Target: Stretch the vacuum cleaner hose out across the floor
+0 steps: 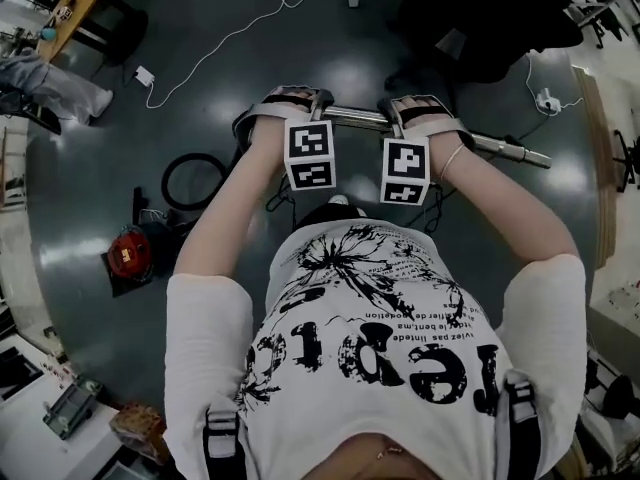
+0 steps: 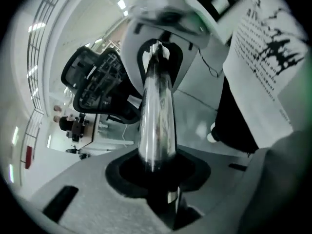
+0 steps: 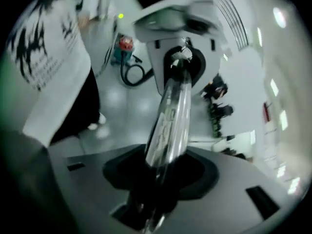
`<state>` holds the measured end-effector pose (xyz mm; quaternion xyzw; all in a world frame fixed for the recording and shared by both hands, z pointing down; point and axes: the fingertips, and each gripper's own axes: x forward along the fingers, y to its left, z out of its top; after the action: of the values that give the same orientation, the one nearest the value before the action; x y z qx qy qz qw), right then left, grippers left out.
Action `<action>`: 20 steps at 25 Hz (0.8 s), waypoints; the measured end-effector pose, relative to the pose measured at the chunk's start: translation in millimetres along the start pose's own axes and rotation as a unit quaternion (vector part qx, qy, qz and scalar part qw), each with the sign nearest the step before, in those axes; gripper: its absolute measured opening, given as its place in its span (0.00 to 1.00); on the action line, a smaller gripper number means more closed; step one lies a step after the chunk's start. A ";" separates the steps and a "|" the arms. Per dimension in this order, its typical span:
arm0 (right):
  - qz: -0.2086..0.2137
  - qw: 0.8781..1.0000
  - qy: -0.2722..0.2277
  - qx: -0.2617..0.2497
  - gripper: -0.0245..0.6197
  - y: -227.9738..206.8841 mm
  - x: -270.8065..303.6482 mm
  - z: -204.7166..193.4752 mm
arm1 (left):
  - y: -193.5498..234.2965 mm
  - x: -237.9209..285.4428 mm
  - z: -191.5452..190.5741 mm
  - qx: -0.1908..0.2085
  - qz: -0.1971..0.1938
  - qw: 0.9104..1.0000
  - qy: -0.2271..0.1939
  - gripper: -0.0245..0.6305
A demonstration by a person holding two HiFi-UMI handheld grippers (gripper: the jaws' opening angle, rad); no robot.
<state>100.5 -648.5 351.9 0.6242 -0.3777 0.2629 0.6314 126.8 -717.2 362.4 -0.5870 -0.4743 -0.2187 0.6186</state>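
A chrome vacuum tube (image 1: 500, 148) is held level in front of me, above the dark floor. My left gripper (image 1: 290, 103) is shut on the tube's left end; in the left gripper view the tube (image 2: 156, 106) runs up out of its jaws (image 2: 158, 174). My right gripper (image 1: 420, 110) sits further right on the same tube. In the right gripper view its jaws (image 3: 161, 179) stand open around the tube (image 3: 170, 116), with a dark gap on both sides. The black hose (image 1: 172, 173) lies coiled on the floor at the left, next to the red vacuum cleaner (image 1: 130, 253).
A white cable (image 1: 230, 38) with a plug block (image 1: 143, 75) trails across the floor at the back. A black office chair (image 1: 480, 18) stands at the back right. A desk (image 1: 75, 8) and a seated person's legs (image 1: 50, 83) are at the far left.
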 end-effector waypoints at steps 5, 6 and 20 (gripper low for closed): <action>-0.299 0.936 0.125 -0.138 0.28 -77.7 -31.6 -29.4 | 12.8 -19.2 24.8 -0.106 -0.140 0.979 -0.104 0.22; -0.323 0.926 0.127 -0.146 0.28 -87.0 -37.2 -32.2 | 16.7 -22.3 26.9 -0.116 -0.164 0.973 -0.113 0.22; -0.403 0.885 0.166 -0.161 0.13 -127.6 -76.8 -91.3 | 1.8 -59.6 57.7 -0.183 -0.551 0.779 -0.235 0.22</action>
<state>172.4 -558.3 220.7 0.5596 -0.0207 0.0208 0.8283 82.1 -680.0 303.1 -0.3606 -0.7985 -0.4605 0.1427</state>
